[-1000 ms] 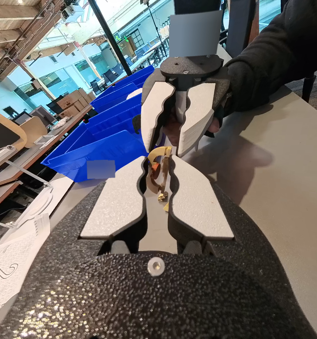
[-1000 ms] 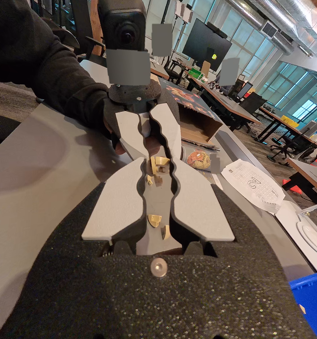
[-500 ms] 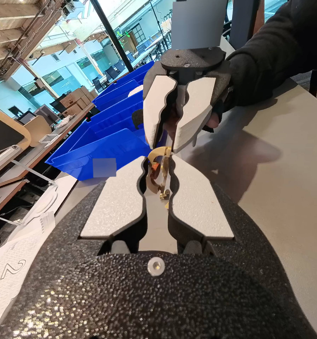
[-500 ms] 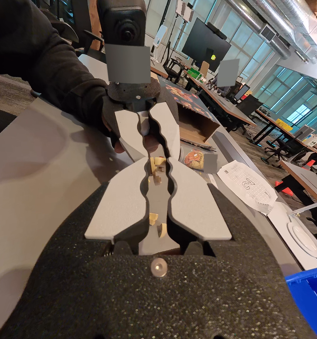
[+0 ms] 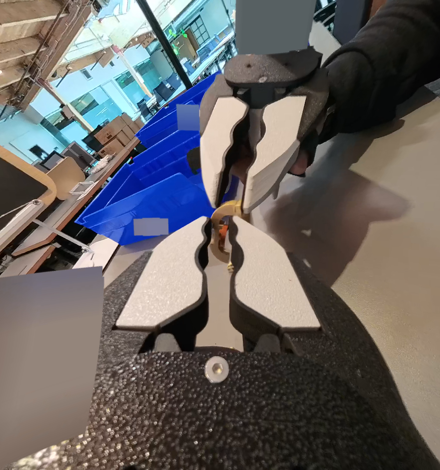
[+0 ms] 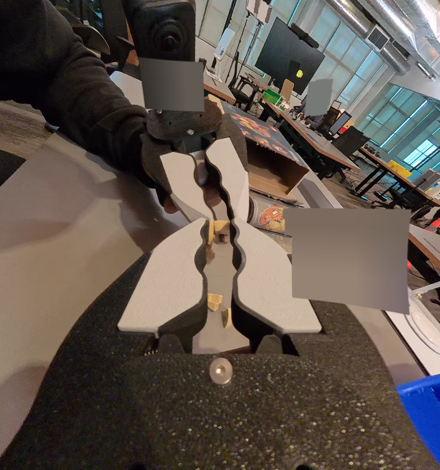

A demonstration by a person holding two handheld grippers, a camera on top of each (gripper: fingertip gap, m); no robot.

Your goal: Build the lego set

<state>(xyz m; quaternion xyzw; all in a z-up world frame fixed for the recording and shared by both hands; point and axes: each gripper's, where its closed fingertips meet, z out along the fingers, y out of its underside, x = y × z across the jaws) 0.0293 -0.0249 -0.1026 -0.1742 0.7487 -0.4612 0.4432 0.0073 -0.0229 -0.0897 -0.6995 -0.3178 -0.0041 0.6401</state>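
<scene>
- My left claw (image 5: pixel 220 229), at frame centre, is clamped on a curved tan piece (image 5: pixel 217 237).
- My right claw (image 6: pixel 220 226) pinches the same piece's top end (image 6: pixel 220 225).
- Two loose tan bits (image 6: pixel 214 301) lie on the grey worktop (image 6: pixel 48 229).
- Blue bins (image 5: pixel 150 201) sit at middle left.

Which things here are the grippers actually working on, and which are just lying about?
In hand:
- left gripper and right gripper, tip to tip
- tan curved piece, gripped by both

Lying about:
- two small tan bits on the table
- blue bins
- open cardboard box
- picture sheet
</scene>
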